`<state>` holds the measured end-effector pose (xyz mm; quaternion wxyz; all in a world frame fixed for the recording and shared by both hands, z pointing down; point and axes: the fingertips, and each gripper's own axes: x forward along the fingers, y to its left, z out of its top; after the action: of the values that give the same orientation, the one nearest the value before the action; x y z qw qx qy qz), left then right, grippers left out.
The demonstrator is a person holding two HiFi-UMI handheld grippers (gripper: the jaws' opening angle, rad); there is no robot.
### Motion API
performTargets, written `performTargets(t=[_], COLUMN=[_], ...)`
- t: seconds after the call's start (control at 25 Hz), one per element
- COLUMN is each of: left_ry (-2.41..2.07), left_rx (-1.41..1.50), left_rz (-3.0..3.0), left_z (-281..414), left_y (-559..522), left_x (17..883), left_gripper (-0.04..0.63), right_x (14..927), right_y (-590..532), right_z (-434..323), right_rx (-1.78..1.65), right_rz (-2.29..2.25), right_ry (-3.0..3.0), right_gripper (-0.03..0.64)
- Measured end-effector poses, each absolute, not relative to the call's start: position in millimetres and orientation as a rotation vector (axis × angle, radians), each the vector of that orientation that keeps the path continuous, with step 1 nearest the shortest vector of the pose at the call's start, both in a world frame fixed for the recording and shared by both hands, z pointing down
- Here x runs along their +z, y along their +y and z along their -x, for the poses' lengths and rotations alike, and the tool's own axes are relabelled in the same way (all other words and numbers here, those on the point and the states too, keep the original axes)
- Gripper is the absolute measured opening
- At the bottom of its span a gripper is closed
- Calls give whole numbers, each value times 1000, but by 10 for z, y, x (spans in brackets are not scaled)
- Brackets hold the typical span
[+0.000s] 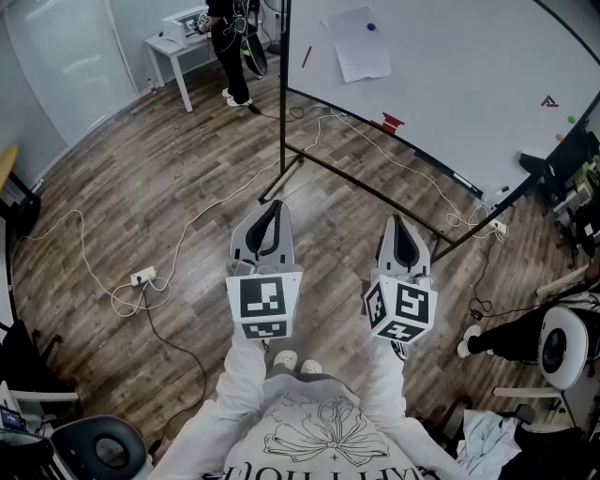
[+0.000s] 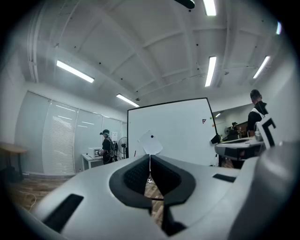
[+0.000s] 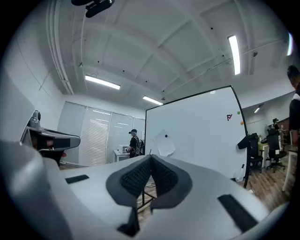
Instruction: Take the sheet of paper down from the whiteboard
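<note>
Overhead, in the head view, the thin white rectangular sheet of paper (image 1: 361, 42) is seen pinned by a small round blue magnet (image 1: 371, 27) to the large white whiteboard (image 1: 450, 94), at one o'clock and well apart from the left gripper (image 1: 273, 214) and the right gripper (image 1: 397, 225). In the left gripper view the jaws are pressed together on nothing, with the sheet at twelve o'clock beyond them. In the right gripper view the jaws are likewise closed and empty, the sheet at one o'clock. The sheet is judged light, limp and easily torn; its free lower edge is best pinched, or the magnet lifted first.
</note>
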<state>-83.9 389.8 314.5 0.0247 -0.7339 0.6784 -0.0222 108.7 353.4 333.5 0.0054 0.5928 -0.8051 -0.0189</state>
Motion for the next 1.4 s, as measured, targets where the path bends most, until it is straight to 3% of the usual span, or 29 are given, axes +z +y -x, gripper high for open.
performTargets(t=[0.96, 1.4], left_ry=[2067, 2078], left_rx=[-103, -120], left_rz=[2321, 2334], left_z=[1197, 1167], left_y=[3601, 2874], left_x=[3306, 3431], left_gripper=[6, 6], right_x=[3498, 3620], right_y=[3321, 2603], right_z=[-730, -714], right_rx=[-26, -15], right_rz=[-1903, -1866], right_ry=[-2471, -2457], right_gripper=[3, 3])
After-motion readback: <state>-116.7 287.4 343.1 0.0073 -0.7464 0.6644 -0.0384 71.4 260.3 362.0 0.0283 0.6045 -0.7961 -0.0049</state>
